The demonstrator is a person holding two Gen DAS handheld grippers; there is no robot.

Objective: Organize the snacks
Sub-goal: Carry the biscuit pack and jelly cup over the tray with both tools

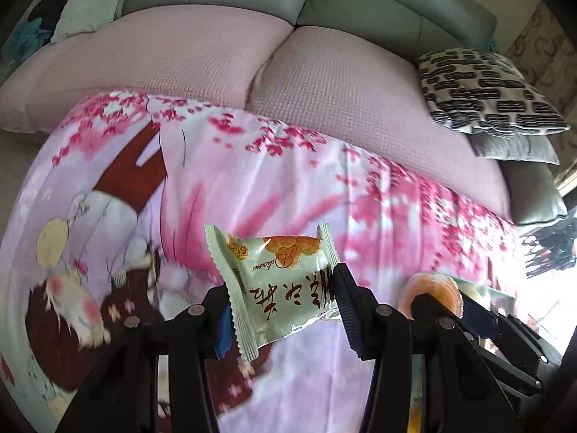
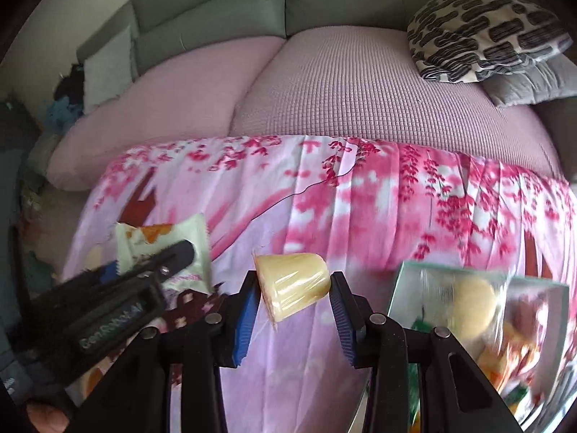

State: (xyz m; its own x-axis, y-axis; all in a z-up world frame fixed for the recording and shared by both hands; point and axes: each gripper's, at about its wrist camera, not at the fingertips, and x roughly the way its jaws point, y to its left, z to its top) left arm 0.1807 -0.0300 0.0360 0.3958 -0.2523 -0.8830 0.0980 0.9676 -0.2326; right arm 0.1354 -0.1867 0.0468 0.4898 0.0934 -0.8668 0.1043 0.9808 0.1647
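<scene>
The snack packet (image 1: 277, 285) sits squarely between the jaws of the left gripper (image 1: 279, 299), pinched at its two sides and lifted clear of the cloth below. The jaws are closed to a narrow gap set by the packet's width. The packet is a flat, pale green pillow pack of glossy film with crimped, saw-toothed end seals, printed with orange biscuit pictures and dark lettering; it hangs tilted, one sealed end pointing down past the left jaw.

The jelly cup (image 2: 293, 285) is clamped between the jaws of the right gripper (image 2: 294, 296), lying on its side with its wider, foil-sealed mouth toward the lower left and its rounded base toward the upper right. The jaws are nearly closed, pressing on the cup's sides. The cup is small, tapered, of clear plastic over pale yellow filling.

Both sets of jaws carry blue ribbed pads on black plastic arms with round rivets.

To the right of the right jaws stands a clear container (image 2: 450, 278) with straight transparent walls, holding a pale round snack and orange pieces; it is blurred.

Beneath both grippers lies a thin, creased pink cloth (image 2: 360, 216) printed with blossom sprays. Beyond it is a sofa (image 2: 324, 83) with waffle-textured pink seat covers and grey-green backs, and a black-and-white patterned cushion (image 2: 483, 32) at the right end.
</scene>
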